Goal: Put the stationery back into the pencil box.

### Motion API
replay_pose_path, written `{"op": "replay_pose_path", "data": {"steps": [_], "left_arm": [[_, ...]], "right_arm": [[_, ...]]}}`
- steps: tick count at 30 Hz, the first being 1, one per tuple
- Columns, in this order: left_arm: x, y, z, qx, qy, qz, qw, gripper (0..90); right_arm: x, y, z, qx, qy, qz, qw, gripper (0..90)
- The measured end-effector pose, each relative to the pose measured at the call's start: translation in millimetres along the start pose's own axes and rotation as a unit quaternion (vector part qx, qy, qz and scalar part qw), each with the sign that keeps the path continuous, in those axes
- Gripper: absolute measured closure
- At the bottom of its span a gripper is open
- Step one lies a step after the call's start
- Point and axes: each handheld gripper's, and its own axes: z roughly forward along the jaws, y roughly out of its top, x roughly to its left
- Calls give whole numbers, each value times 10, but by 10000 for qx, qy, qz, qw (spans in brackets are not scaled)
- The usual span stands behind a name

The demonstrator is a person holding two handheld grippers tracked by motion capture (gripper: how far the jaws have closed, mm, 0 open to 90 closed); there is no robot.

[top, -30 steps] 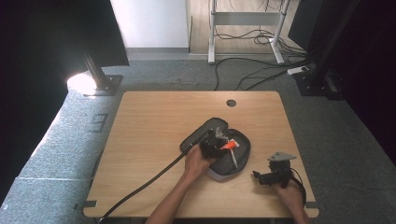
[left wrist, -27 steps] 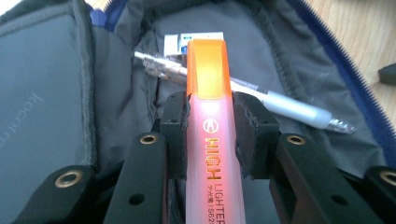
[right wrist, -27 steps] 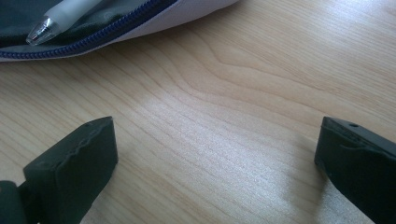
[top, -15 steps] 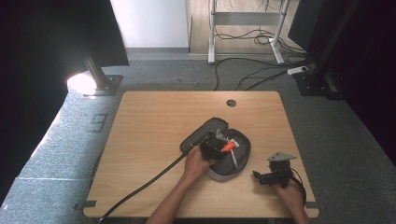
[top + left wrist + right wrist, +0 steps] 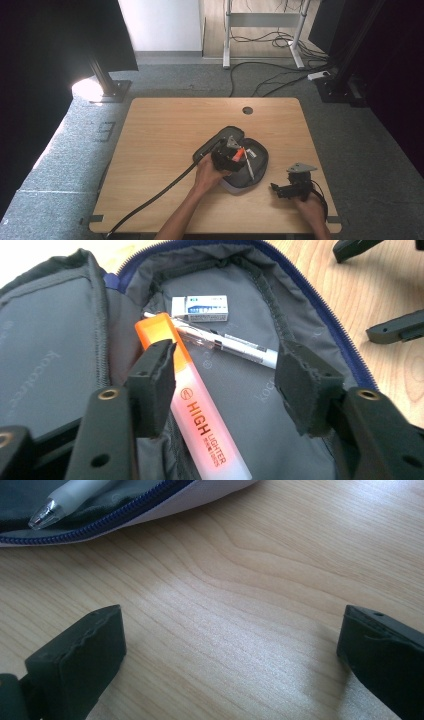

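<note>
Orange plastic highlighter (image 5: 200, 425) lies inside the open grey fabric pencil case (image 5: 257, 172) near the front right corner of the wooden surface (image 5: 165, 135). The left gripper (image 5: 225, 385), its jaws just opening, stands spread beside the highlighter; lift straight up, clear of the pen (image 5: 225, 342). The right gripper (image 5: 230, 645) waits spread.

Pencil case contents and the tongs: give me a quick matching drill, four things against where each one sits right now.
Things:
1. orange highlighter
2. white eraser
3. clear pen
4. right tongs

Places:
A. over bare wood beside the pencil case
B. at the far end of the case's inside
C. against one pad of the open left tongs
D. slanting across the lining, between eraser and highlighter

Pairs: 1-C, 2-B, 3-D, 4-A
</note>
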Motion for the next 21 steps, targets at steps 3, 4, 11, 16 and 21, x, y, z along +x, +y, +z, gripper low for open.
{"op": "replay_pose_path", "data": {"steps": [3,4,11,16,21], "left_arm": [[10,-11,-56,-88,-35,-59,9999,356],[16,-15,-77,-109,-39,-63,9999,344],[38,-36,-229,-298,-103,-182,9993,283],[56,-67,-337,-425,-238,-211,9986,242],[58,-88,-427,-438,-205,-173,9987,199]], "right_arm": [[0,0,0,1,0,4,10000,0],[0,0,0,1,-1,4,10000,0],[0,0,0,1,-1,3,10000,0],[1,0,0,-1,-1,6,10000,0],[1,0,0,-1,-4,10,10000,0]]}}
